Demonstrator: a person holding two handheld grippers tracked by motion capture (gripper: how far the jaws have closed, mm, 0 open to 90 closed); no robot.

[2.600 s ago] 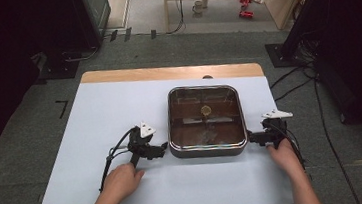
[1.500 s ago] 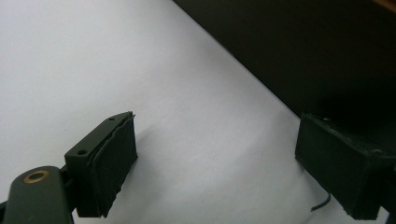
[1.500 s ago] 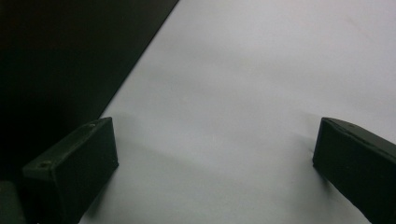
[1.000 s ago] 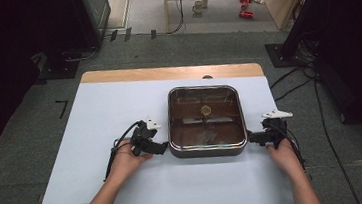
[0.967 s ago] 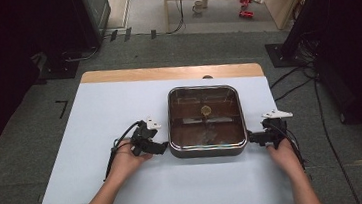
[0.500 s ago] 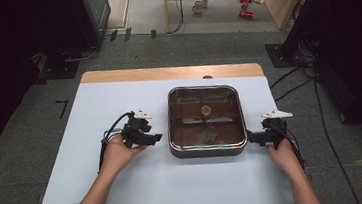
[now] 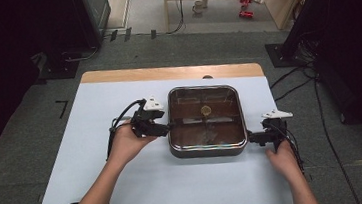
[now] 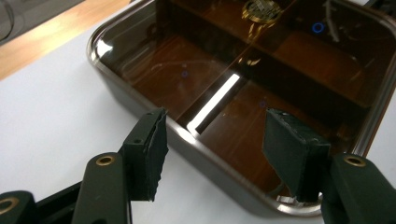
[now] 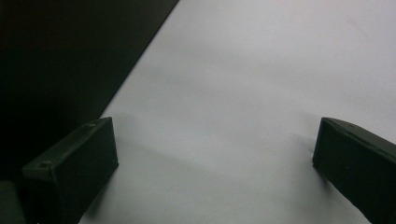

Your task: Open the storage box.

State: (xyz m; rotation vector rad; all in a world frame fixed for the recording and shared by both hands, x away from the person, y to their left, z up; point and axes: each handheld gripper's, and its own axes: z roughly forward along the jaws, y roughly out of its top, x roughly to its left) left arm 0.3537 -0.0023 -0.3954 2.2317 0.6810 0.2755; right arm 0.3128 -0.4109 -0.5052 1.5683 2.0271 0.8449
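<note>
High view shows the square pan (image 7: 206,122) with its tinted glass lid (image 7: 205,114) sitting mid-table on the pale mat (image 7: 82,141), lid on, nothing lifted. The left gripper (image 7: 164,128) hangs over the pan's left edge; its jaws, just closing, stand half-open with the rim between them but ungripped. The right gripper (image 7: 253,138) waits beside the right edge, jaws wide and empty. Likely everything is left to do.

obj: square pan (image 7: 208,149) w/ tinted glass lid | closed, flat | pos: table centre-right
</note>
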